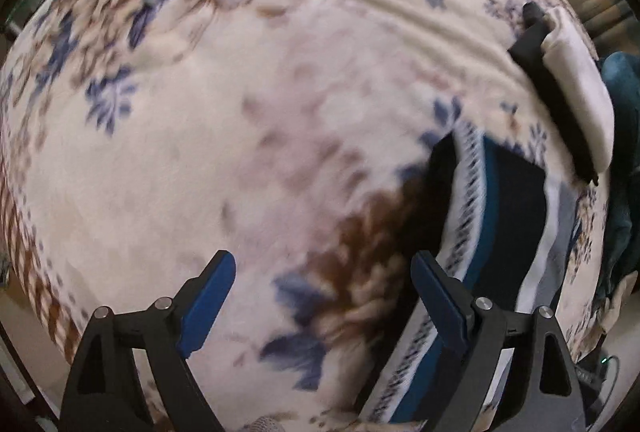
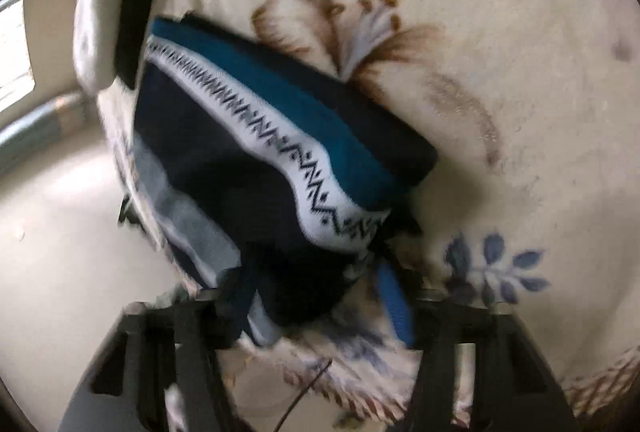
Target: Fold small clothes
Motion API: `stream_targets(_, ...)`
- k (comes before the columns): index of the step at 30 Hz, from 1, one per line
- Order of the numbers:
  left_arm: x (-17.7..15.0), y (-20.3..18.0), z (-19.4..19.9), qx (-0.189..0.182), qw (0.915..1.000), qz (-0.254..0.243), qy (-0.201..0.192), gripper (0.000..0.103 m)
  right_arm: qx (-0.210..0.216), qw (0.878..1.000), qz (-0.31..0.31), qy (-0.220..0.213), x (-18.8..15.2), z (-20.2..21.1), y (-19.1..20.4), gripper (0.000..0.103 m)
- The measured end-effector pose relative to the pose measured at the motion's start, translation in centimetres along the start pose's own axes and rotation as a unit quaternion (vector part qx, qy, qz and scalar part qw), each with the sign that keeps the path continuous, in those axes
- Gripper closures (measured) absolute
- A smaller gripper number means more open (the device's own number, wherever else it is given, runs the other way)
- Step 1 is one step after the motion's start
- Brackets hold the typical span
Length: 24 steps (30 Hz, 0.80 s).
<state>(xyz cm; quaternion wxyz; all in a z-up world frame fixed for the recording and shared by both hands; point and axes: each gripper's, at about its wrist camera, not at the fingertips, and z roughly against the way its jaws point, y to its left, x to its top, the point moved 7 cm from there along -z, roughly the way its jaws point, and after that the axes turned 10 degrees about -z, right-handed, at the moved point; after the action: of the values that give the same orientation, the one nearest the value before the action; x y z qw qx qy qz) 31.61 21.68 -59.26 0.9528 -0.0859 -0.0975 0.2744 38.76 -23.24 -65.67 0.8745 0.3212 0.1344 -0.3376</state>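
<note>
A folded small garment (image 1: pixel 508 200), navy and teal with a white zigzag band, lies on the flowered blanket (image 1: pixel 240 112). My left gripper (image 1: pixel 322 258) hangs open and wide over the blanket, nothing between its blue pads; its right finger (image 1: pixel 440 304) is just over the garment's left edge. In the blurred right wrist view the garment (image 2: pixel 240 136) fills the middle, and its near corner sits between the fingers of my right gripper (image 2: pixel 316 292). A strip of blanket shows between the cloth and the right blue pad (image 2: pixel 394 304), so the jaws stand open around it.
A folded black and white piece (image 1: pixel 576 84) lies beyond the garment near the blanket's edge, also visible in the right wrist view (image 2: pixel 104 12). Dark teal cloth (image 1: pixel 624 112) is heaped past that edge. Pale floor (image 2: pixel 52 232) lies beside the blanket.
</note>
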Motion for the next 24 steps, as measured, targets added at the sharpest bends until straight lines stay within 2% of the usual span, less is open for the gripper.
stream_targets(1,-0.5,0.1,-0.2,-0.005,1.0,0.003,0.006,0.013,-0.001,1.0,0.008,-0.011,-0.1,0.1,0.3,0.091)
stream_targets(3,-1.7,0.0,-0.7,-0.012,0.9998,0.002,0.017,0.013,-0.012,0.997,0.042,-0.056,-0.9,1.4,1.6,0.091)
stream_targets(6,-2.6,-0.7,-1.2,-0.021,0.9994,-0.014,0.023,0.013,-0.043,0.988,0.106,-0.101,-2.4,3.2,3.0,0.092)
stream_targets(8,-2.8,-1.5,-1.4,-0.031,0.9989,-0.025,0.024,0.013,-0.073,0.986,0.116,-0.098,-2.7,2.8,2.3,0.092)
stream_targets(9,-2.8,-2.0,-1.5,-0.038,0.9985,-0.032,0.025,0.013,-0.077,0.988,0.109,-0.081,-2.5,2.2,1.6,0.092)
stream_targets(10,-2.7,-2.4,-1.6,-0.046,0.998,-0.035,0.025,0.013,-0.078,0.99,0.1,-0.064,-2.3,1.7,1.0,0.089)
stream_targets(12,-2.4,-3.5,-1.6,-0.08,0.9958,-0.039,0.02,0.013,-0.049,0.995,0.067,-0.048,-1.9,1.5,-0.1,0.072)
stream_targets(14,-2.0,-4.3,-1.8,-0.115,0.9926,-0.035,0.014,0.013,-0.002,0.997,0.054,-0.052,-1.9,2.3,-0.4,0.037)
stream_targets(16,-1.7,-4.9,-2.9,-0.149,0.9884,-0.026,0.015,0.013,0.032,0.996,0.054,-0.059,-2.0,2.7,-0.9,0.026)
stream_targets(17,-1.7,-5.1,-3.3,-0.156,0.9872,-0.024,0.017,0.013,0.047,0.996,0.053,-0.05,-2.0,2.0,-1.5,0.023)
stream_targets(20,-1.6,-5.9,-5.1,-0.182,0.9826,-0.021,0.029,0.013,0.085,0.996,0.029,-0.002,-1.5,-0.7,-2.9,0.023)
stream_targets(21,-1.5,-6.2,-5.6,-0.19,0.9812,-0.022,0.029,0.013,0.098,0.995,0.019,0.005,-1.3,-1.5,-3.2,0.023)
stream_targets(24,-1.1,-6.9,-6.0,-0.21,0.977,-0.03,0.019,0.013,0.14,0.99,0.019,0.007,-0.9,-3.0,-2.6,0.014)
